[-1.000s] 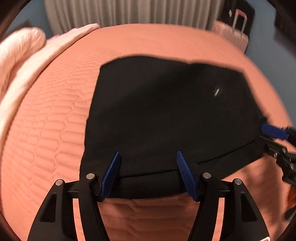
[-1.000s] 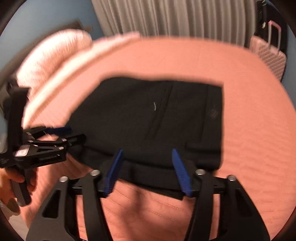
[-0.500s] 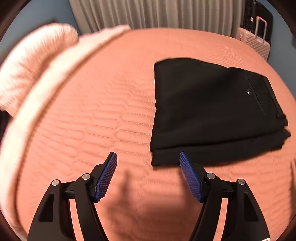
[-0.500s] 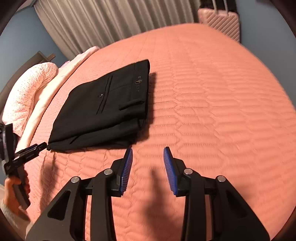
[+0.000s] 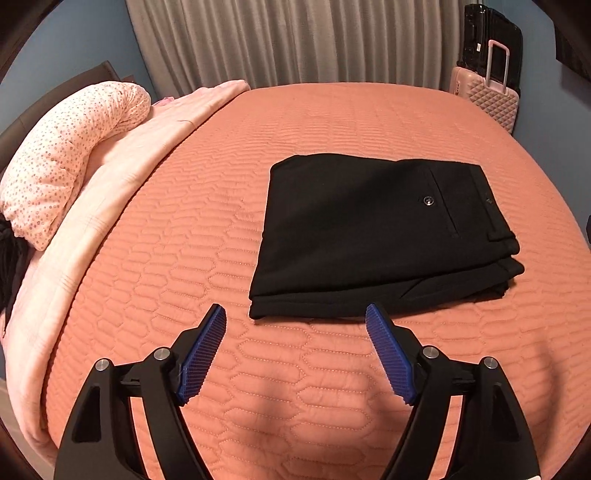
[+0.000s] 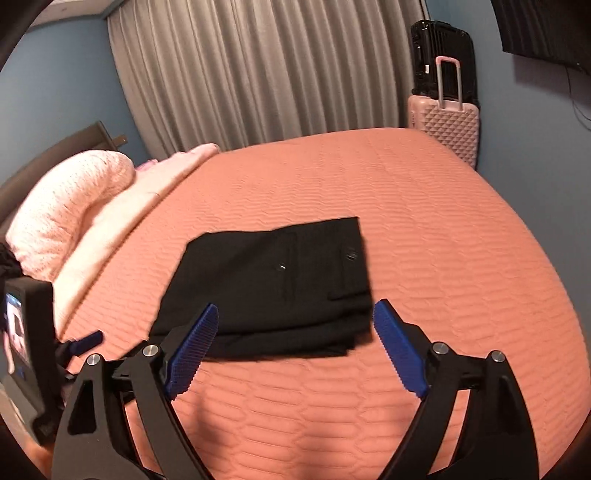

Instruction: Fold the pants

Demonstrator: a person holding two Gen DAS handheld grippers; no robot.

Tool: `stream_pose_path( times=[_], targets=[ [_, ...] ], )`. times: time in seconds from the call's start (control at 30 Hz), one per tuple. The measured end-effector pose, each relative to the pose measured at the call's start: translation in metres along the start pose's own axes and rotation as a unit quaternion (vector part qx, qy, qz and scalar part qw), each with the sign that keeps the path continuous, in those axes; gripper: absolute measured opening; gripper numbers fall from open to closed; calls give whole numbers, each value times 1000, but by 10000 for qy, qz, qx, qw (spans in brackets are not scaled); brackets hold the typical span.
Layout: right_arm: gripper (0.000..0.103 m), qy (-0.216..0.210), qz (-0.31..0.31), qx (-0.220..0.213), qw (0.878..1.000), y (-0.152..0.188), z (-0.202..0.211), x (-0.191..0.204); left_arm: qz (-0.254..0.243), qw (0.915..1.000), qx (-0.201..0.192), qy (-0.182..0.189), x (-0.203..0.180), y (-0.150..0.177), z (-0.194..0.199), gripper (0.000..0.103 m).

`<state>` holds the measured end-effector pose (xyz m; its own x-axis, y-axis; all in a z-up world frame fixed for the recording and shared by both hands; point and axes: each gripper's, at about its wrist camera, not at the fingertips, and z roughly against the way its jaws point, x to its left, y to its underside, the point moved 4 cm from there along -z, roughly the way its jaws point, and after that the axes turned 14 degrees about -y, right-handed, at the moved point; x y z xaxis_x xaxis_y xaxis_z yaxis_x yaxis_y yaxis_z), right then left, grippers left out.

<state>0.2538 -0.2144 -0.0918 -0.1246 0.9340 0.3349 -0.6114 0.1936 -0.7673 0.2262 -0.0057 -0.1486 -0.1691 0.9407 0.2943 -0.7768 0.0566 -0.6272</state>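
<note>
The folded black pants (image 5: 373, 236) lay flat on the orange bedspread (image 5: 332, 122). Both the left gripper (image 5: 295, 354) and right gripper (image 6: 295, 350) had just spread wide, empty, near them. Only the right view caught the wall screen (image 6: 546, 29).

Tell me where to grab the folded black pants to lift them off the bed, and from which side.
Grip the pants at the stacked near edge, coming in low from the front. All layers end there, so one pinch could catch the whole pile. The flat top offers nothing to clamp, and the right corner's layers are staggered.
</note>
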Motion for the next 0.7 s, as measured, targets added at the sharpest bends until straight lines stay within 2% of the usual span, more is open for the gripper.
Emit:
stream_pose_path(
  times=[0.07,0.13,0.27,0.37,0.7],
  targets=[
    [96,-21,83,133,9999,0,-8,-4,77,9999,59,104,3,-2,-6,83],
    [96,-96,53,422,9990,5,-23,-19,128,9994,276,192,7,-2,-22,83],
    [96,203,-98,785,9967,18,-46,-53,-25,9991,347,-249,14,-4,-47,83],
    [96,284,-41,854,9959,22,-53,-62,-155,9987,225,-434,13,-6,-52,83],
    [96,242,149,1057,9940,27,-78,-61,-220,9983,314,-431,9,-3,-68,83]
  ],
)
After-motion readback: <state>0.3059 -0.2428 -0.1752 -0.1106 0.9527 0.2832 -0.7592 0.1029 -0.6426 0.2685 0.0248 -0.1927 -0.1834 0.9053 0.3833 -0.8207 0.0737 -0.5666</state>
